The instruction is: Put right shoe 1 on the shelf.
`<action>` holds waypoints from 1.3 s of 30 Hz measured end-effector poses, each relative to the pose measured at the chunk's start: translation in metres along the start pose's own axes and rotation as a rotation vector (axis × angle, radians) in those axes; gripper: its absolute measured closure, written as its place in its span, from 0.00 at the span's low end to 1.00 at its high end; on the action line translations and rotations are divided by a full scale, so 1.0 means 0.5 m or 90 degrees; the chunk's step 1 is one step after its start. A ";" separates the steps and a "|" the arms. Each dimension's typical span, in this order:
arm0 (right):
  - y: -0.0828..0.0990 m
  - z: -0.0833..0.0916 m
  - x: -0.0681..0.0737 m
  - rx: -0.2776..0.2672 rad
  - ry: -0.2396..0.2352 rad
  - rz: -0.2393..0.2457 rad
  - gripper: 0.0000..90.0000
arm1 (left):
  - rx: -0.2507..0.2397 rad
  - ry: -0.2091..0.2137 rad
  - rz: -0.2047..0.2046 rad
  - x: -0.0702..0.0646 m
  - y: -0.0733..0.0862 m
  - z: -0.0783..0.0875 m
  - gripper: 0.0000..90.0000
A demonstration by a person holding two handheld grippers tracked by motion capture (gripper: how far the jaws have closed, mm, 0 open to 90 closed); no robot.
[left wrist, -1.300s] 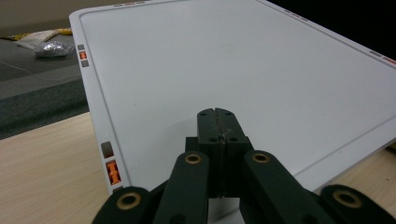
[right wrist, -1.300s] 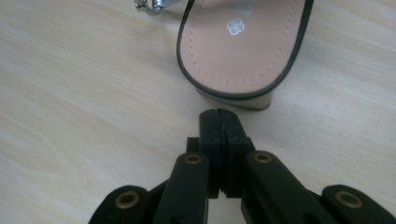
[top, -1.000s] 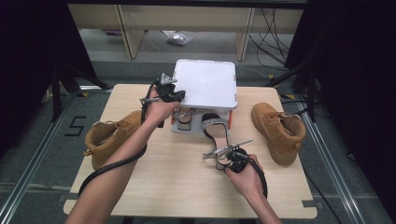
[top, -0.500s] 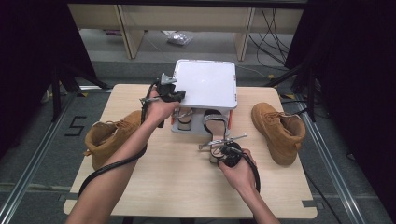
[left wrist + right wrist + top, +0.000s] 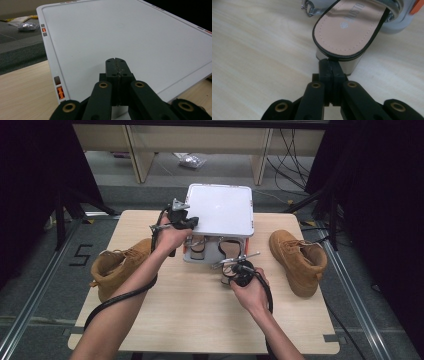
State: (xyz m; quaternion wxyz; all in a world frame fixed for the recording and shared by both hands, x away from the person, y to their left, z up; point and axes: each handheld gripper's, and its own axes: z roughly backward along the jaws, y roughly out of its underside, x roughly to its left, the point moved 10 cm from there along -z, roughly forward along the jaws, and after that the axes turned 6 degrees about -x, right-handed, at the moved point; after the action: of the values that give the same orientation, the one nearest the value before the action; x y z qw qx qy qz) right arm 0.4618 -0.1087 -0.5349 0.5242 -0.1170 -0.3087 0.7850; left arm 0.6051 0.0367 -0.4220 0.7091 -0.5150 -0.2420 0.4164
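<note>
The sandal's (image 5: 348, 30) tan insole carries stamped lettering ending in "USTO"; the rest runs under the white rack (image 5: 218, 210). Your right gripper (image 5: 329, 65) has its jaws pressed together with nothing between them, tips touching the back of the sandal's block heel, which juts from under the rack onto the table (image 5: 190, 305). Your right hand (image 5: 250, 292) sits low, forearm reaching forward. Your left gripper (image 5: 116, 65) is also fully closed and empty, resting on the rack's top near its left front corner. The high view adds a tan boot (image 5: 299, 260) right of the rack and another boot (image 5: 112, 267) under your left forearm.
</note>
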 end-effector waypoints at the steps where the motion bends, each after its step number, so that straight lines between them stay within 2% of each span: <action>1: -0.007 0.000 0.001 -0.006 0.005 -0.004 1.00 | 0.002 0.000 -0.001 0.001 0.000 0.000 0.99; 2: -0.012 0.000 -0.001 -0.005 0.008 -0.006 1.00 | 0.001 0.001 0.003 0.000 0.000 0.000 0.99; 3: -0.021 -0.002 -0.005 -0.015 0.008 0.006 1.00 | 0.004 0.000 -0.001 0.001 0.000 0.000 0.99; 4: -0.022 -0.002 -0.004 -0.010 0.009 -0.001 1.00 | 0.004 0.000 -0.002 0.001 0.000 0.000 0.99; 6: -0.034 -0.006 -0.011 -0.019 0.016 0.016 1.00 | 0.000 0.000 0.001 0.000 0.000 0.000 0.99; 7: -0.036 -0.006 -0.009 -0.014 0.018 -0.003 1.00 | 0.001 0.000 -0.001 0.001 0.000 0.000 0.99; 8: -0.044 -0.010 -0.014 -0.028 0.019 0.018 1.00 | -0.001 0.001 0.003 0.000 0.000 0.000 0.99; 10: -0.053 -0.010 -0.015 -0.029 0.025 0.014 1.00 | 0.000 0.000 0.001 0.000 0.000 0.000 0.99; 14: -0.073 -0.017 -0.022 -0.037 0.036 0.026 1.00 | 0.003 -0.002 0.000 0.000 0.000 0.001 0.99; 18: -0.080 -0.027 -0.022 -0.038 0.037 0.010 1.00 | -0.001 0.001 0.002 0.000 0.000 0.000 0.99; 21: -0.087 -0.031 -0.030 -0.044 0.050 0.024 1.00 | 0.002 0.002 -0.001 0.001 0.000 0.000 0.99; 24: -0.092 -0.035 -0.032 -0.048 0.055 0.016 1.00 | 0.001 0.002 -0.001 0.000 0.000 0.000 0.99; 25: -0.094 -0.036 -0.036 -0.049 0.056 0.024 1.00 | 0.001 0.000 0.001 0.000 0.001 0.001 0.99; 28: -0.100 -0.039 -0.041 -0.054 0.062 0.020 1.00 | 0.004 0.001 -0.003 0.002 0.002 0.002 0.99; 36: -0.118 -0.050 -0.041 -0.064 0.076 0.017 1.00 | 0.000 0.002 0.000 0.000 0.000 0.000 0.99; 37: -0.121 -0.052 -0.044 -0.067 0.079 0.027 1.00 | -0.001 0.001 0.000 0.000 0.000 0.000 0.99; 39: -0.122 -0.056 -0.046 -0.068 0.086 0.027 1.00 | 0.003 -0.001 -0.001 0.000 0.000 0.001 0.99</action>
State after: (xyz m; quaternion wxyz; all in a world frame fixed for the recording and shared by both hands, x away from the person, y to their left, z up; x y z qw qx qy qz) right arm 0.5316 -0.1033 -0.5230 0.5199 -0.2043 -0.3111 0.7689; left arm 0.6048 0.0368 -0.4221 0.7105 -0.5126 -0.2422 0.4168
